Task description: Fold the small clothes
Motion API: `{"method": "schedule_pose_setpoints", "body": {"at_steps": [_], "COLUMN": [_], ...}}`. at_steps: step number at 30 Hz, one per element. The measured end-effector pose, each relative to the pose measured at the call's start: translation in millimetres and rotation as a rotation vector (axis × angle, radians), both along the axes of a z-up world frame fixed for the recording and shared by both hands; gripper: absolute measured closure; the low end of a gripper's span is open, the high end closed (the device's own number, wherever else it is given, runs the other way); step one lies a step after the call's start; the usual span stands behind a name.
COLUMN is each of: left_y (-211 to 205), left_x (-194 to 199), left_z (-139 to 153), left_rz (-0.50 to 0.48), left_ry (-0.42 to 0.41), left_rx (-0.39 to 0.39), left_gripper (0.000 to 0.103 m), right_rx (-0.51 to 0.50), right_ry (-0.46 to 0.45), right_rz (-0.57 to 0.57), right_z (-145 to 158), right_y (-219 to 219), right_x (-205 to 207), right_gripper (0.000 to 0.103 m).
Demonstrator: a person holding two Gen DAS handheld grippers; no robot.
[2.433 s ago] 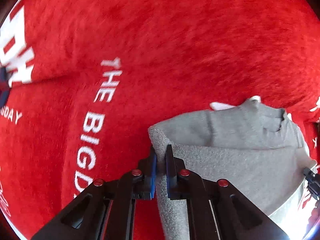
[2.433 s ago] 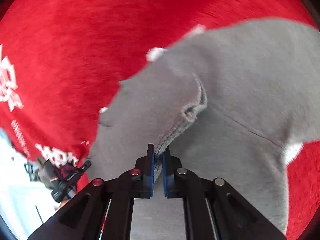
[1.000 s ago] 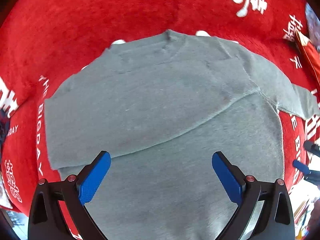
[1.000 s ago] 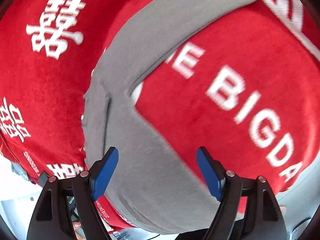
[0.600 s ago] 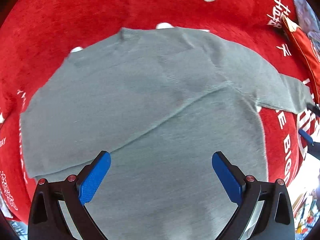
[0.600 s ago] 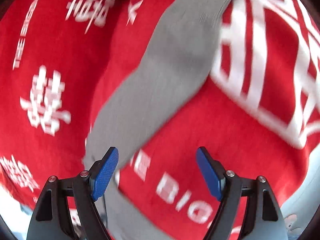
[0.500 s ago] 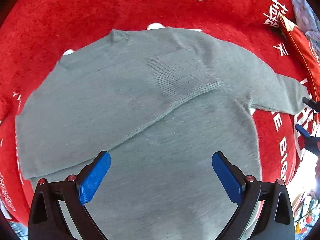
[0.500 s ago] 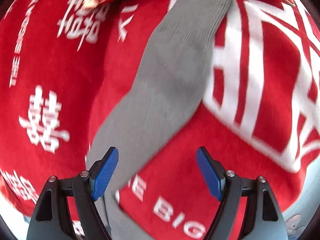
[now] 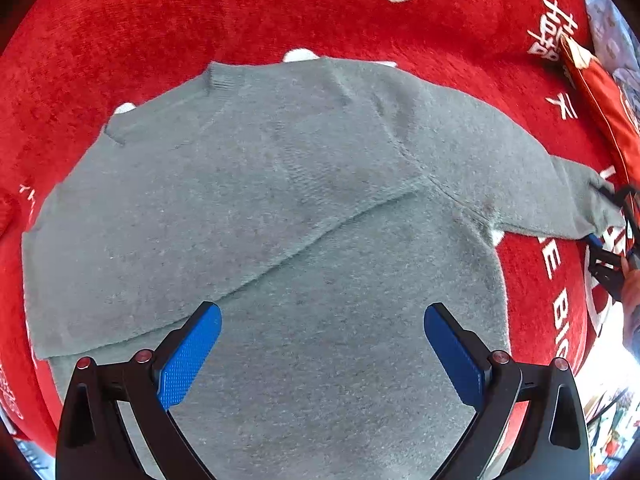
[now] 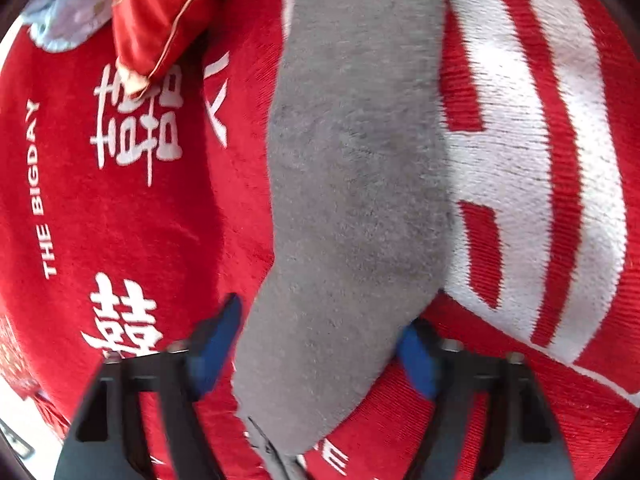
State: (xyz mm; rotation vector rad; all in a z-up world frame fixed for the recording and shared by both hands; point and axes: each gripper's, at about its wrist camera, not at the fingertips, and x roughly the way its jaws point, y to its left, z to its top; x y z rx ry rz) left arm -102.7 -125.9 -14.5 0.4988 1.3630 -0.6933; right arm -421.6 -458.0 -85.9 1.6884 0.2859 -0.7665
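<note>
A grey knit sweater [image 9: 280, 216] lies flat on a red blanket [image 9: 280, 12], its left sleeve folded across the body and its right sleeve [image 9: 532, 188] stretched out to the right. My left gripper [image 9: 322, 350] is open and empty, held above the lower body. My right gripper [image 10: 316, 354] is open, its blue pads either side of the outstretched sleeve [image 10: 356, 184]. It also shows small in the left wrist view [image 9: 608, 236] at the sleeve's cuff.
The red blanket [image 10: 120, 220] carries white characters and "THE BIGDAY" lettering. A red satin cushion [image 10: 160, 16] lies beyond the sleeve, also in the left wrist view [image 9: 600, 92]. Pale cloth [image 10: 68, 12] lies behind it.
Both grippers let go of the sweater and opened. My left gripper pulled back above the body. My right gripper swung along the outstretched sleeve and came down over it.
</note>
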Motion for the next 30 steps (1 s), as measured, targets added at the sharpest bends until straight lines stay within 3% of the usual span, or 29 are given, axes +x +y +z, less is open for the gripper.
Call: {"method": "schedule_pose_setpoints", "body": {"at_steps": [1, 3, 8, 13, 20, 24, 28, 29, 30], "left_y": [3, 9, 30, 56, 105, 138, 167, 173, 180], "left_x": [2, 6, 20, 30, 59, 76, 89, 91, 93], "left_z": [1, 2, 3, 11, 17, 20, 13, 12, 10], "left_rz": [0.010, 0.030, 0.094, 0.123, 0.211, 0.288, 0.359, 0.375, 0.391], "left_ry": [-0.004, 0.005, 0.011, -0.061, -0.065, -0.089, -0.090, -0.090, -0.090], "left_rx": [-0.004, -0.015, -0.026, -0.024, -0.040, -0.043, -0.030, -0.028, -0.029], "left_gripper": [0.001, 0.001, 0.001, 0.002, 0.002, 0.002, 0.002, 0.002, 0.002], "right_rx": [0.023, 0.028, -0.117, -0.310, -0.512, -0.548, -0.445, -0.428, -0.403], "right_ry": [-0.018, -0.049, -0.062, -0.045, -0.093, -0.046, 0.139, 0.220, 0.269], "right_rz": [-0.025, -0.047, 0.084, 0.356, 0.797, 1.069, 1.222, 1.243, 1.243], "right_z": [-4, -4, 34, 92, 141, 125, 61, 44, 31], "right_y": [0, 1, 0, 18, 117, 196, 248, 255, 259], "right_x": [-3, -6, 20, 92, 228, 294, 329, 332, 332], "right_gripper": [0.073, 0.097, 0.097, 0.097, 0.097, 0.097, 0.095, 0.092, 0.079]}}
